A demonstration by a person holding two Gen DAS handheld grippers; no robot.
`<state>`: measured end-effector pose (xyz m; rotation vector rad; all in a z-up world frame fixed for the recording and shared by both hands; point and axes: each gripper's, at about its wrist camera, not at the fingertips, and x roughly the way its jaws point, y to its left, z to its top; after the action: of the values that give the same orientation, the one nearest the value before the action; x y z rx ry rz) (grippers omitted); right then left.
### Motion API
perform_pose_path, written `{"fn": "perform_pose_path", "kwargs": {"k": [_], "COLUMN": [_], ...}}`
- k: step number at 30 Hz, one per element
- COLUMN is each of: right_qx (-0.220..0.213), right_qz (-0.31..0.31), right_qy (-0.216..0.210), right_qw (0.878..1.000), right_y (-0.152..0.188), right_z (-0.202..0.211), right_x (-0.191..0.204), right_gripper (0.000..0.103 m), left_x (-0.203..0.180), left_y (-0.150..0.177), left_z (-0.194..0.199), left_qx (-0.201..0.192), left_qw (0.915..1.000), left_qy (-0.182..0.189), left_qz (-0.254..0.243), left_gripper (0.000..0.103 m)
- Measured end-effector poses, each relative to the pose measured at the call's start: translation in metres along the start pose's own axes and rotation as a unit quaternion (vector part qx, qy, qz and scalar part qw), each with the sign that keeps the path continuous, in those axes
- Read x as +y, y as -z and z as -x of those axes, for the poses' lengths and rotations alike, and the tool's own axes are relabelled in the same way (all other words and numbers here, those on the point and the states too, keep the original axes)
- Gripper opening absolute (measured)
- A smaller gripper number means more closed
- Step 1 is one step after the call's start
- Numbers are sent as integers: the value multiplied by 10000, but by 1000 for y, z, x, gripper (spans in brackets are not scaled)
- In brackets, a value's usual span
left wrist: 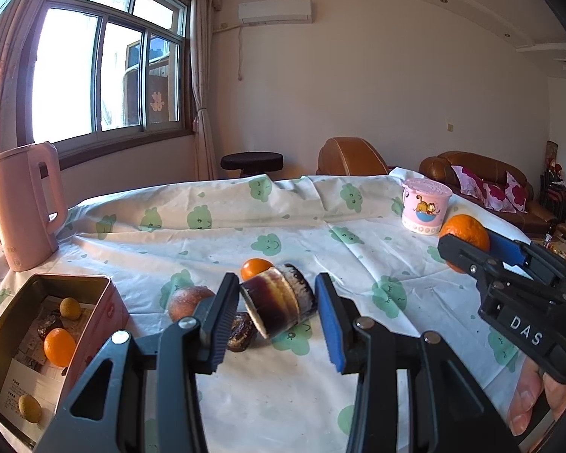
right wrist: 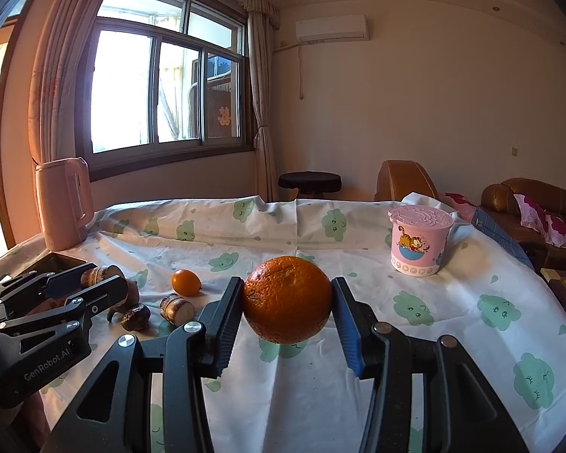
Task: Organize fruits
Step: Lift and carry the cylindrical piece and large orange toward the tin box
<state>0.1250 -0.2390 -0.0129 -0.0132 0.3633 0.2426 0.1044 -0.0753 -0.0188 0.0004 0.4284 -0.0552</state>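
Observation:
My left gripper (left wrist: 276,283) is shut on a short dark brown sugarcane piece (left wrist: 279,304), held just above the white cloth with green prints (left wrist: 268,396). Beneath and beside it lie a small orange fruit (left wrist: 256,268), a brown round fruit (left wrist: 188,299) and a dark wrinkled piece (left wrist: 241,334). An open tin box (left wrist: 105,302) at the lower left holds an orange (left wrist: 58,347), two yellow-green fruits and a dark piece. My right gripper (right wrist: 287,283) is shut on a large orange (right wrist: 287,298) above the cloth (right wrist: 283,396). The left gripper (right wrist: 102,275) shows at the left of the right wrist view.
A pink kettle (left wrist: 26,204) stands at the table's far left, behind the tin. A pink lidded cup (right wrist: 420,243) stands at the far right. Another cane piece (right wrist: 177,307) and a dark nut-like piece (right wrist: 136,317) lie on the cloth. Brown sofas lie beyond the table.

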Motion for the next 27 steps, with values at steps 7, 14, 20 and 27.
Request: {"fn": "perform_pose_path", "kwargs": {"k": [7,14,20,27], "right_qx": [-54,-107,-115,-70], "right_qz": [3,-7,1,93], "right_qy": [10,13,23,-55], "right_qw": [10000,9999,9999,9999], "right_y": [0,0,0,0], "right_z": [2,3,3,4], "right_x": [0,-1,-1,9], "right_gripper": [49,49,49,49], "left_x": [1,0,-1,8], "left_y": [0,0,1,2], "left_z": [3,7,10,16], "left_qx": [-97,-201,-274,-202], "left_qw": [10000,9998,9996,9997], "left_qy": [-10,-43,-50,-79], "left_qz": [9,-27,-39,-57], "left_gripper": [43,43,43,43]}}
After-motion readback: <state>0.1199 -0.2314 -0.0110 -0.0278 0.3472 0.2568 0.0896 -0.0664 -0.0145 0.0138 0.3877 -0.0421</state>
